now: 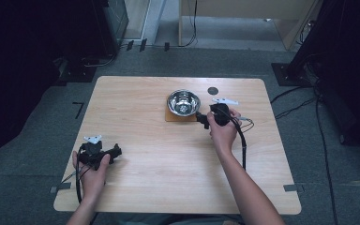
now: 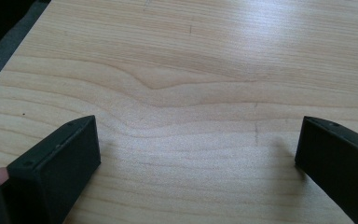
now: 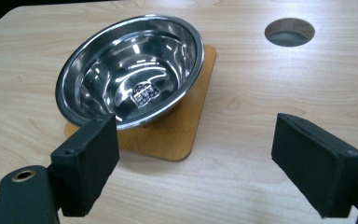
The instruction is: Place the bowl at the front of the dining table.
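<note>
A round shiny steel bowl (image 3: 130, 70) is sitting on a flat wooden coaster (image 3: 177, 135); the right gripper (image 3: 196, 158) is standing wide, holding nothing.

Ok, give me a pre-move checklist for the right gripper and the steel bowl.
1. Right gripper jaws open, nothing between them: ok.
2. Steel bowl upright on the wooden mat: ok.
3. Bowl holds nothing: ok.
4. Bowl centred on the mat: not ok, it overhangs the mat's far edge in the right gripper view.
5. Left gripper open over bare table, away from the bowl: ok.
6. Table hole apart from the mat: ok.
</note>
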`<state>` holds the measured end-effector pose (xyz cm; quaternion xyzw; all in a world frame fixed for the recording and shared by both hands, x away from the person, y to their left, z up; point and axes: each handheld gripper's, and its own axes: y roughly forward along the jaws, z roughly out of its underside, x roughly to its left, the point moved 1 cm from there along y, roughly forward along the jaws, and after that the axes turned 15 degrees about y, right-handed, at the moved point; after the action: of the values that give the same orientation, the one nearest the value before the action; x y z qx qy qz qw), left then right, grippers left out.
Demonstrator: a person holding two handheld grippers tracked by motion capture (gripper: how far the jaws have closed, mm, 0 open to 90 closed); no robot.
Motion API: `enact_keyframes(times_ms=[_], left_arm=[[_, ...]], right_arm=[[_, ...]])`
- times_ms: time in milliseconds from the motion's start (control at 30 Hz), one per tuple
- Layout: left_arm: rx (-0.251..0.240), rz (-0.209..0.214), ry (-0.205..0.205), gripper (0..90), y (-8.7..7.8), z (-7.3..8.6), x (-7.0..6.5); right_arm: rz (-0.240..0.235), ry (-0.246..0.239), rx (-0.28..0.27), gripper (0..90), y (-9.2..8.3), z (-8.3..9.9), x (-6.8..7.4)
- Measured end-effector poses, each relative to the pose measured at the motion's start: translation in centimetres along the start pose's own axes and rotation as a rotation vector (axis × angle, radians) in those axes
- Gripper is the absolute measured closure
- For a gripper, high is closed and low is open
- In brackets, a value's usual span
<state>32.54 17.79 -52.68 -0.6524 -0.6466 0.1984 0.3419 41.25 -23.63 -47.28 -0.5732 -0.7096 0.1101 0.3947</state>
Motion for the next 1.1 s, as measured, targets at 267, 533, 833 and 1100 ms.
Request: enact_keyframes(times_ms=[267, 533, 833, 1100], left_arm=[[0.0, 0.0, 0.0, 0.0, 0.0, 0.0, 0.0], [0.001, 0.0, 0.0, 0.0, 0.0, 0.0, 0.0], [0.001, 0.0, 0.0, 0.0, 0.0, 0.0, 0.0], [0.0, 0.0, 0.0, 0.0, 0.0, 0.0, 0.0]], right_arm=[[-0.001, 0.001, -0.008, 15.0, -0.8, 0.6, -0.9], [0.008, 0.015, -0.01, 15.0, -1.5, 1.5, -2.2], [0.024, 0.018, -0.013, 15.0, -2.4, 2.4, -3.7], [0.024, 0.025, -0.025, 14.9, -3.7, 2.9, -5.3]])
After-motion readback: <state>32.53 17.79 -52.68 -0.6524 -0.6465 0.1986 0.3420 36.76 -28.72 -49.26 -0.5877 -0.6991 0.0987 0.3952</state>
